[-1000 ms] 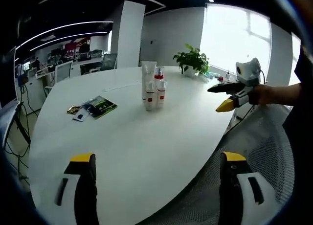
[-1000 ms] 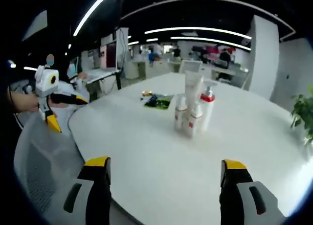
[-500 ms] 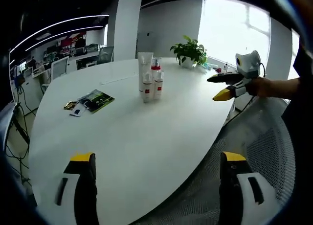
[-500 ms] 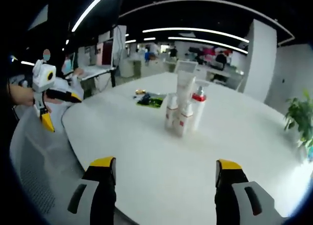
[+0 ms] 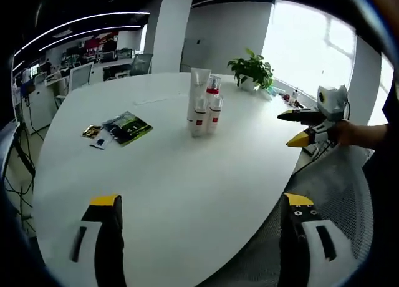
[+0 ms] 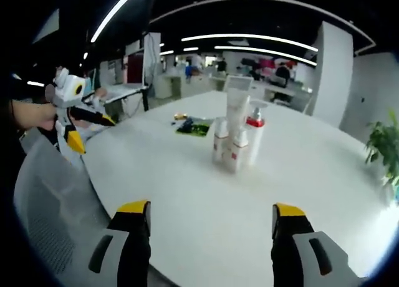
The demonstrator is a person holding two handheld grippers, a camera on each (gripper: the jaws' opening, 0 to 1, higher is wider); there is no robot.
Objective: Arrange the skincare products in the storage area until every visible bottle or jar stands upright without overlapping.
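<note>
A tight cluster of skincare products (image 5: 202, 106) stands upright on the white round table (image 5: 162, 175): a tall white tube, a red-capped bottle and small white bottles with red labels. In the right gripper view the same cluster (image 6: 238, 137) stands mid-table. My left gripper (image 5: 199, 234) is open over the table's near edge, nothing between its yellow-tipped jaws; it also appears at the left of the right gripper view (image 6: 81, 128). My right gripper (image 6: 204, 237) is open and empty; in the left gripper view it hovers at the right (image 5: 305, 126), held by a hand.
A dark green packet (image 5: 128, 128) and small flat items (image 5: 93, 132) lie on the table's left part. A potted plant (image 5: 252, 70) stands at the far edge. A mesh chair (image 5: 330, 193) sits beside the table. Office desks fill the background.
Both views shifted slightly with the hands. In the left gripper view the right gripper sits lower; in the right gripper view the left gripper has come closer to the table. The products have not moved.
</note>
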